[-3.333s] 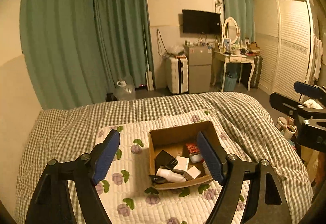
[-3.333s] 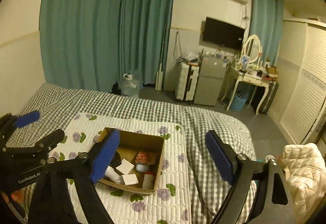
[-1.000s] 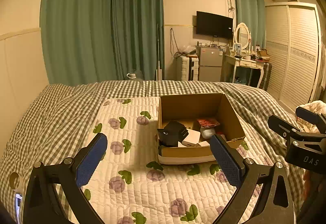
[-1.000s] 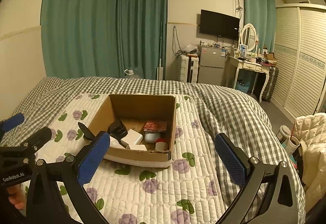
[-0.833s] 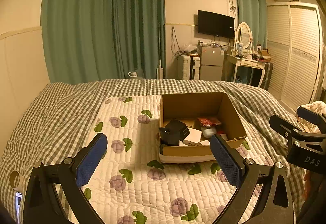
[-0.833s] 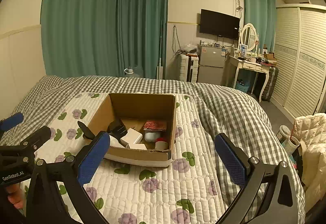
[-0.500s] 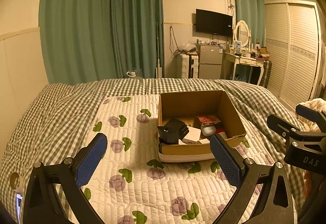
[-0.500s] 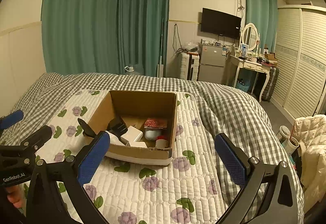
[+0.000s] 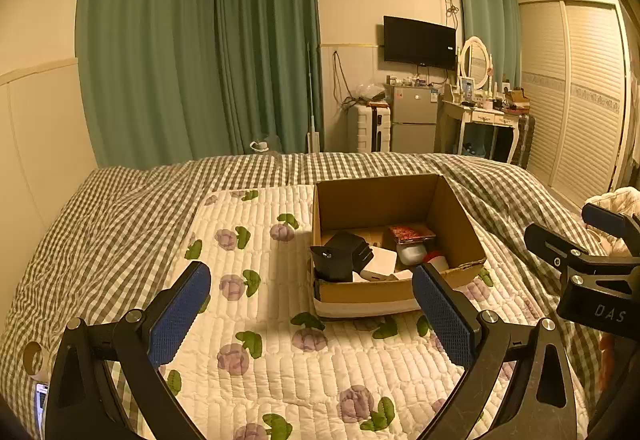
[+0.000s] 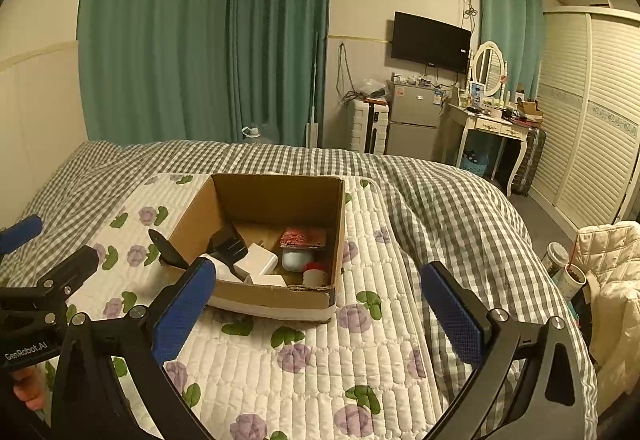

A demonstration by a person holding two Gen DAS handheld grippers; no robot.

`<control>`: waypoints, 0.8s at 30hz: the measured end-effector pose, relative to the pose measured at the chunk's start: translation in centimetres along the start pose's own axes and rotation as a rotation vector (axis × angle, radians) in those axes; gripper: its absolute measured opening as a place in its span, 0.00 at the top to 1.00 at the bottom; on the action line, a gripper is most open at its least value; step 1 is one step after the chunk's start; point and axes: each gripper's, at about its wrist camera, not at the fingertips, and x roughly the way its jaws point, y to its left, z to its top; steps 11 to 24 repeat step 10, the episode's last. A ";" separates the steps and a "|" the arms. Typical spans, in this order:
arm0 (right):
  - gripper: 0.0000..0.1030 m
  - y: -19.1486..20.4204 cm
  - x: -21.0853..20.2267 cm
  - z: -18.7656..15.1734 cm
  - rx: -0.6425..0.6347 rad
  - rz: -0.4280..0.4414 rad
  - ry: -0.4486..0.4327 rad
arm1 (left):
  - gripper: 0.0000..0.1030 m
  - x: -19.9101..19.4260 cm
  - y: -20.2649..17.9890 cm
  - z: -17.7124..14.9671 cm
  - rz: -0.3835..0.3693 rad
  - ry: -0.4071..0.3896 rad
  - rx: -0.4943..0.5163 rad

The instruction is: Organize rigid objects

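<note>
Both grippers, left gripper (image 9: 310, 310) and right gripper (image 10: 318, 308), fingers spread, empty. Rigid objects crowded inside cardboard box (image 10: 280, 200) on bed (image 10: 440, 200). Risk: light box slides on soft quilt when fingers reach in.

Both grippers are held low and level, side by side, pointing the same way. The left gripper (image 9: 312, 314) has its two blue-padded fingers spread wide, nothing between them. The right gripper (image 10: 316, 310) is spread just as wide and is also empty. Each shows at the edge of the other's view, well apart. A bit of the person's left hand (image 10: 28, 392) grips the left handle.
</note>
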 end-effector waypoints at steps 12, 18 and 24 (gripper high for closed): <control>0.00 0.0 0.2 -0.2 -0.004 -0.007 0.007 | 0.00 0.0 -0.2 -0.1 -0.008 0.004 0.012; 0.00 0.0 0.2 -0.2 -0.004 -0.007 0.007 | 0.00 0.0 -0.2 -0.1 -0.008 0.004 0.012; 0.00 0.0 0.2 -0.2 -0.004 -0.007 0.007 | 0.00 0.0 -0.2 -0.1 -0.008 0.004 0.012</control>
